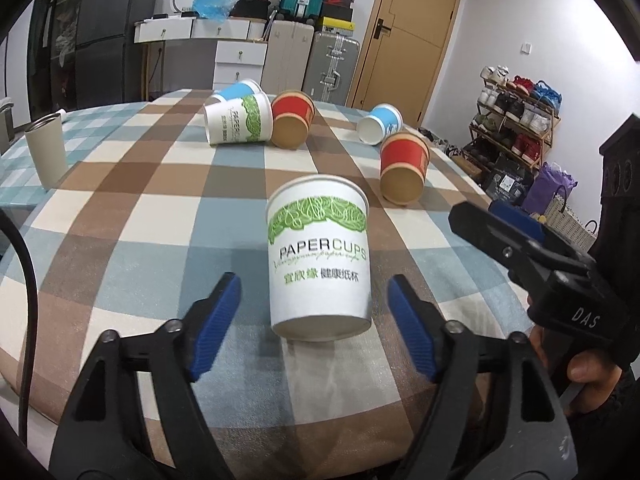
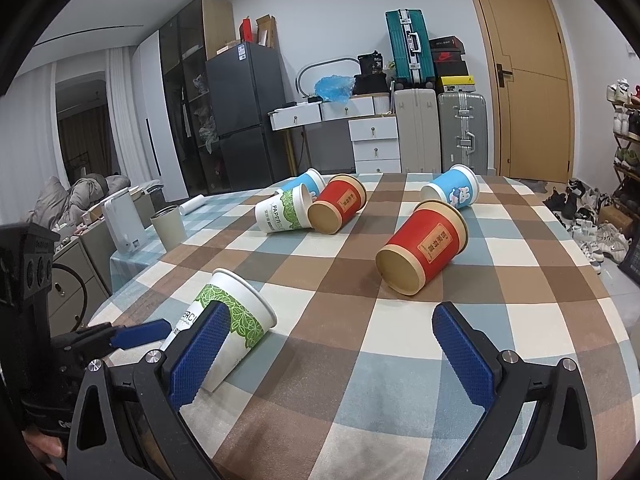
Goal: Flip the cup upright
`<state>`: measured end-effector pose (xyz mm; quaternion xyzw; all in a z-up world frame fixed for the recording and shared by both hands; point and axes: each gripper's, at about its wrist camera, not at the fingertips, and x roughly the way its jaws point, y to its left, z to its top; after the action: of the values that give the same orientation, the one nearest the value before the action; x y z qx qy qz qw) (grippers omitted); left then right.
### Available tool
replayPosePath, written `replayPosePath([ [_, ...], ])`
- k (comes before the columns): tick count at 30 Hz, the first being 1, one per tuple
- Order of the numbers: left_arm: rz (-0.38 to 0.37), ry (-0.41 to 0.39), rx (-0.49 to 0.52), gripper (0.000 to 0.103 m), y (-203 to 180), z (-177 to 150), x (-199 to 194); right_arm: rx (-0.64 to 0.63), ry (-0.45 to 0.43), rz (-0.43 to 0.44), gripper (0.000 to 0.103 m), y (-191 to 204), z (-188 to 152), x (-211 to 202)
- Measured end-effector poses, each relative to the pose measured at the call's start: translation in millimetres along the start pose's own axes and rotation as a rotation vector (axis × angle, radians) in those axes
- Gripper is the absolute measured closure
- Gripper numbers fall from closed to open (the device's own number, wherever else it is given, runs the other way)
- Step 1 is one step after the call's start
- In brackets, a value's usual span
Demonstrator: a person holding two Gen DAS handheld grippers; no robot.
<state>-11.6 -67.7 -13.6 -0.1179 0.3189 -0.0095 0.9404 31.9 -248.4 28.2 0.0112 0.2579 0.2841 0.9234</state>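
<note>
A white paper cup with a green leaf band [image 1: 319, 258] lies on its side on the checked tablecloth [image 1: 160, 220], base toward me, mouth pointing away. My left gripper [image 1: 316, 324] is open, its blue pads either side of the cup's base without touching. The same cup shows in the right wrist view [image 2: 228, 324], partly hidden behind my right gripper's left finger. My right gripper [image 2: 332, 354] is open and empty, just right of that cup; it also shows in the left wrist view [image 1: 496, 236].
Several other cups lie tipped over farther back: a near red one [image 2: 424, 250], a blue one [image 2: 452, 192], and a cluster of white-green [image 2: 284, 214], red [image 2: 340, 204] and blue [image 2: 308, 182]. A grey tumbler [image 1: 46, 148] stands upright at the table's left edge.
</note>
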Motion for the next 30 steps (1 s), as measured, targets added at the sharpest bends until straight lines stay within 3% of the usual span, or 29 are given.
replayPosePath([
  [6,0.047,-0.066,0.036,0.015,15,16,-8,0.006,0.01,0.014,0.0,2,-2,2],
  [9,0.048,-0.104,0.048,0.001,27,24,-11,0.011,0.024,0.022,0.0,3,-2,4],
  [14,0.076,-0.144,0.083,0.001,47,31,-12,0.016,0.054,0.025,0.0,9,0,9],
  [21,0.044,-0.184,0.063,0.001,77,38,-10,0.023,0.116,0.032,0.0,19,5,19],
  [30,0.039,-0.184,0.098,0.001,78,41,-3,0.044,0.229,0.065,0.0,34,13,40],
])
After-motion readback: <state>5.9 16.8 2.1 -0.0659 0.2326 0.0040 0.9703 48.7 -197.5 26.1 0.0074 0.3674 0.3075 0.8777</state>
